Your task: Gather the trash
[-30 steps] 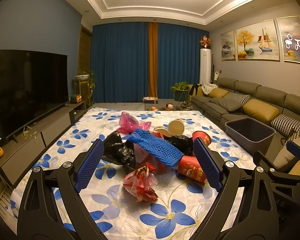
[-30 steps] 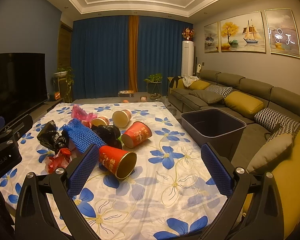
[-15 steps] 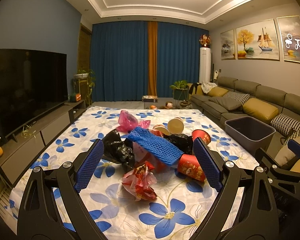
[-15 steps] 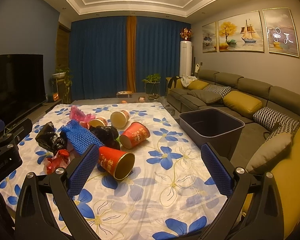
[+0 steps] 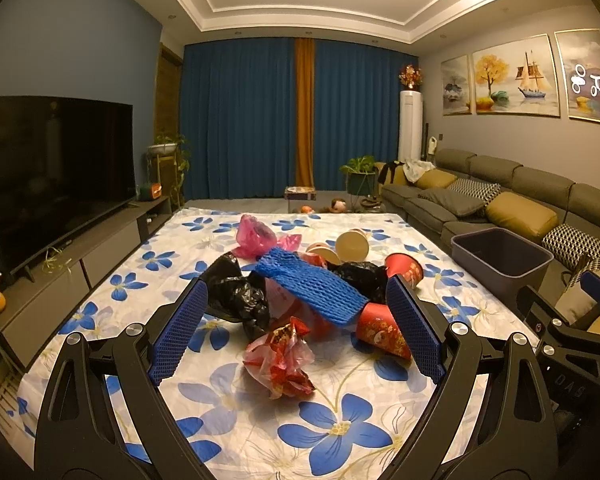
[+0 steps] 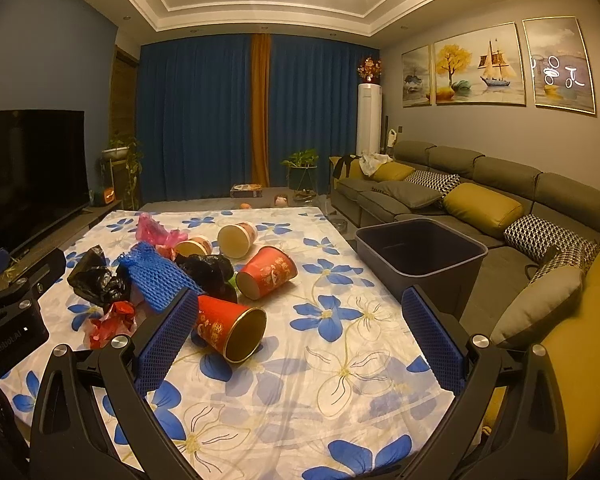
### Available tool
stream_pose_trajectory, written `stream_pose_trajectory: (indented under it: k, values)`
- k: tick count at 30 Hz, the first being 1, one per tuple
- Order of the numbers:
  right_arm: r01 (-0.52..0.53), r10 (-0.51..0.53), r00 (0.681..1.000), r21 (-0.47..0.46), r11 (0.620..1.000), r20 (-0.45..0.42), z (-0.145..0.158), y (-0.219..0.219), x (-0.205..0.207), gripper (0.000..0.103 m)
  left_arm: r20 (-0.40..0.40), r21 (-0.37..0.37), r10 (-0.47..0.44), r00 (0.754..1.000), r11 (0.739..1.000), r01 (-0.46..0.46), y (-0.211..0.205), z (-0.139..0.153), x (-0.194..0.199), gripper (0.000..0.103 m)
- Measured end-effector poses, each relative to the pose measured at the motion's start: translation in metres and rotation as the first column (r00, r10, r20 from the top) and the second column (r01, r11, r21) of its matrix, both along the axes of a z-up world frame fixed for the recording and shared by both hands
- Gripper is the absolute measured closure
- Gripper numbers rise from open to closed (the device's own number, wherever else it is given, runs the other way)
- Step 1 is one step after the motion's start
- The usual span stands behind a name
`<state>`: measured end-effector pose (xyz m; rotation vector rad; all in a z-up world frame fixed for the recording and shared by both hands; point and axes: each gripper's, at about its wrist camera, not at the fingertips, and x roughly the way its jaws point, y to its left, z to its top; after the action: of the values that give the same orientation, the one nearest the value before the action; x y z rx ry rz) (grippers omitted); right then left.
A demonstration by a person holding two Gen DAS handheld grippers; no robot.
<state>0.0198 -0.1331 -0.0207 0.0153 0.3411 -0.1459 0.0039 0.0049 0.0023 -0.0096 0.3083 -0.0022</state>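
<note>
Trash pile (image 5: 300, 292) is lying untouched on the flowered table (image 5: 340, 440), the gray bin (image 6: 420, 256) standing beside it. Left claw (image 5: 296, 336) and right claw (image 6: 300, 344) are hovering spread apart, holding nothing; the first pickup is pending, likely the nearest red cup (image 6: 230, 326).

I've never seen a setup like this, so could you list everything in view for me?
Red paper cups: two, red, lying on their sides at the pile's right.
Pale paper cups: two, cream, on their sides at the far end.
Black bags: two, black, crumpled, mid-pile.
Foam net: one, blue, draped over the pile.
Pink bag: one, far side.
Red wrapper: one, nearest the left gripper.
Bin: one, dark grey, beside the table, looks empty.
Tablecloth: one, white, blue flowers.
Sofa: one, grey, mustard cushions.
Left gripper: open.
Right gripper: open.
</note>
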Motion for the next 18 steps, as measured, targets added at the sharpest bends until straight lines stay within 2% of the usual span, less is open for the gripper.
stream_pose_trajectory:
  k: [18]
  values:
    - [-0.002,0.002,1.0,0.003,1.0,-0.006,-0.0025,-0.0004,0.0036,0.005,-0.012,-0.002,0.0,1.0,1.0,0.0,0.0011,-0.008,0.0069,0.014]
